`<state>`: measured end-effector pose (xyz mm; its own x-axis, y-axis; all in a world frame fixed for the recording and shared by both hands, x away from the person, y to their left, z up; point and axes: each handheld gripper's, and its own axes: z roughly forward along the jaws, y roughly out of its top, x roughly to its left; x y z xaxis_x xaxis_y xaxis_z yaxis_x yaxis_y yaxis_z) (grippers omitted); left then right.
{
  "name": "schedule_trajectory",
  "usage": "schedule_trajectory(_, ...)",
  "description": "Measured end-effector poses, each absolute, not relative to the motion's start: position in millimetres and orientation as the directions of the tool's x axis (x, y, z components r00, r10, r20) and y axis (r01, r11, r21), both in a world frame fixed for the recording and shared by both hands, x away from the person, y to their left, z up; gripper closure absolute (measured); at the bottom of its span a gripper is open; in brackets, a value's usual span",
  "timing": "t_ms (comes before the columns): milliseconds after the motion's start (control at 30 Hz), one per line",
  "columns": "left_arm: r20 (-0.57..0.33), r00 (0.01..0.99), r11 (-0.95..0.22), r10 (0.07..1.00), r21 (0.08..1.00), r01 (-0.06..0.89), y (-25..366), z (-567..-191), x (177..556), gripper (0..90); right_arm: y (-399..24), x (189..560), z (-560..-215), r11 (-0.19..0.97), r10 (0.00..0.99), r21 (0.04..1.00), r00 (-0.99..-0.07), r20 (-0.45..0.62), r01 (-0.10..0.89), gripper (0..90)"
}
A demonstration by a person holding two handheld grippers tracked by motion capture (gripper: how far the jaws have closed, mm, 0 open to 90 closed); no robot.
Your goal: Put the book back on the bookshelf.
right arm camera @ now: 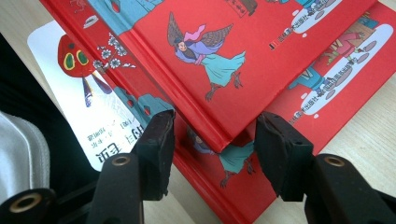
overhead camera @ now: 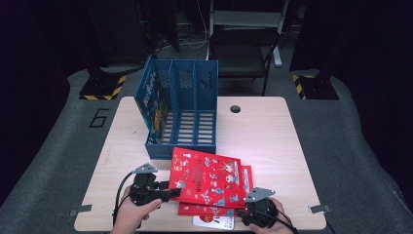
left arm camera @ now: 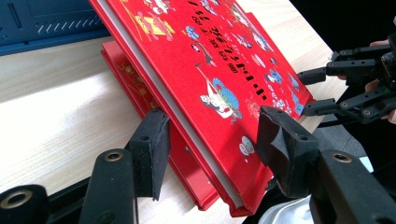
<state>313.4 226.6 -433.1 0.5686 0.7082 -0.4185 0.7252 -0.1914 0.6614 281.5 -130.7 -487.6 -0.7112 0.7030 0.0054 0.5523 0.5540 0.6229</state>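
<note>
I have a gripper in each hand at the near edge of the wooden table, and both are at the stack of red picture books. My left gripper comes in from the left side of the stack; in the left gripper view its jaws straddle the raised edge of the top red book – one pad below the lifted edge, the other over the cover – and that edge is tilted up off the second red book underneath. The jaws stand partly closed around the thickness of the book, but I cannot tell for sure whether the pads press on it (there looks to be a little daylight on the lower side).

My right gripper sits at the near right corner of the stack. In the right gripper view the corner of the top book lies between the two pads, which stand partly apart, not visibly touching it. Under both red books lies a white book with a caterpillar face on it, poking out toward me.

Beyond the stack – touching or just beside its far edge – stands the blue file rack, with one colourful book upright in its left compartment.
</note>
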Motion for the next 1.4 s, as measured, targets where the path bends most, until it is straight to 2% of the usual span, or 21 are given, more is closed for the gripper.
schedule_trajectory(1000, -0.403, 0.574, -0.175, 0.712, 0.691, 0.702, 217.7, -394.1, 318.6, 54.1, -132.9, 284.7, -492.2, 0.476, 0.713, 0.679, -0.697, 0.075, 0.559, 48.5)
schedule_trajectory(1400, -0.443, 0.568, -0.154, 0.693, 0.679, 0.718, 215.6, -394.7, 320.4, 55.5, -133.6, 284.6, -492.4, 0.452, 0.723, 0.679, -0.683, 0.100, 0.578, 48.8)
